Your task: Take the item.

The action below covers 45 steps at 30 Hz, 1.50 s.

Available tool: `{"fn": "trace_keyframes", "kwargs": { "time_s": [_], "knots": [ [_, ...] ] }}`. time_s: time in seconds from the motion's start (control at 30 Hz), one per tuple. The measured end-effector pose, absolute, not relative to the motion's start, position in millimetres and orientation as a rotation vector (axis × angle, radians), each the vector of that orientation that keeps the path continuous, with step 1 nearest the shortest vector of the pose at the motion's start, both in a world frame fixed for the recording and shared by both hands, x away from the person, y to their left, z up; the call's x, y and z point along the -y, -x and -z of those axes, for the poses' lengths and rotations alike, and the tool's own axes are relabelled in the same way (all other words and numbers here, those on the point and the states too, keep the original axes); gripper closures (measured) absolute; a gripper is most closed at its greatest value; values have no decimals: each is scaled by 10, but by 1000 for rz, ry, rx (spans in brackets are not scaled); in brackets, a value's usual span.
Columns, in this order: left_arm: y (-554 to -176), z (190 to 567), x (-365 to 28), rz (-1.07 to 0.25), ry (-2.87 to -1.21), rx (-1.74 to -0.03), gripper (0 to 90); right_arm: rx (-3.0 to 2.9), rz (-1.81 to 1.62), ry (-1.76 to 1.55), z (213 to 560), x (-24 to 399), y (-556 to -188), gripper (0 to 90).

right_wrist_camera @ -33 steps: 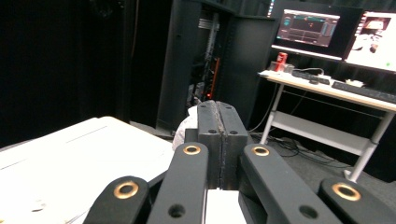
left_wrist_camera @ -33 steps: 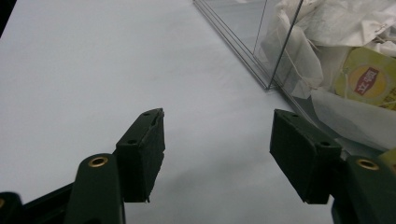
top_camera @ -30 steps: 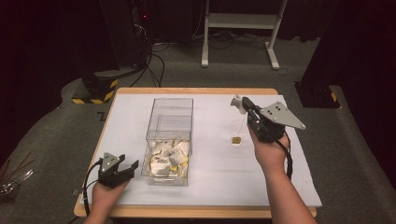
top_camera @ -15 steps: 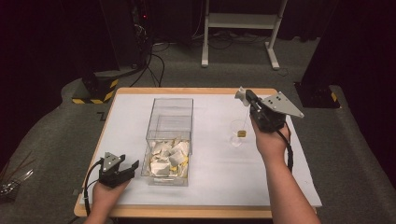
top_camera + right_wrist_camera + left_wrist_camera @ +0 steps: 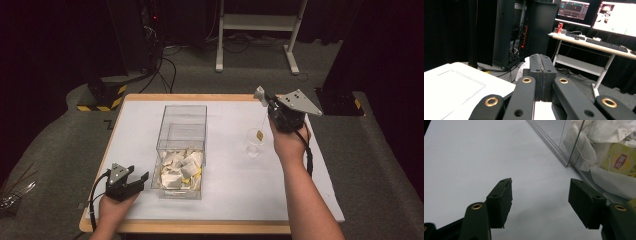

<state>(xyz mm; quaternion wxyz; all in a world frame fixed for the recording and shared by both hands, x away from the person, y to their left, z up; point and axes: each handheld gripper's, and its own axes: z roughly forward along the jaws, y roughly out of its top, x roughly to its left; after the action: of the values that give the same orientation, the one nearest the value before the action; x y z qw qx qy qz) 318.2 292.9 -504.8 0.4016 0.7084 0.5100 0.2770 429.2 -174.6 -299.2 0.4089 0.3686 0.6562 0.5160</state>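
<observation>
Above the small glass (image 5: 254, 141), the right gripper (image 5: 262, 95), jaws pinching a teabag (image 5: 259, 93), dangles its tag (image 5: 260, 135) straight down; left gripper (image 5: 135, 181) jaws spread

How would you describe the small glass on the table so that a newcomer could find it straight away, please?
Start at the white table and find the tall clear box of tea bags at its middle. To the right of that box, near the right tongs, stands a small clear glass; a yellow tag hangs over it.
</observation>
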Motion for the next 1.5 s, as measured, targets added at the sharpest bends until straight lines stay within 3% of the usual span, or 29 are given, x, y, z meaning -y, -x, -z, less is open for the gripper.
{"fn": "trace_keyframes", "kwargs": {
  "time_s": [1.5],
  "knots": [
    [-3186,5048,-2925,-700,-1800,-1288,359,-1792,-1166,-1013,3584,1675,-4424,900]
  ]
}}
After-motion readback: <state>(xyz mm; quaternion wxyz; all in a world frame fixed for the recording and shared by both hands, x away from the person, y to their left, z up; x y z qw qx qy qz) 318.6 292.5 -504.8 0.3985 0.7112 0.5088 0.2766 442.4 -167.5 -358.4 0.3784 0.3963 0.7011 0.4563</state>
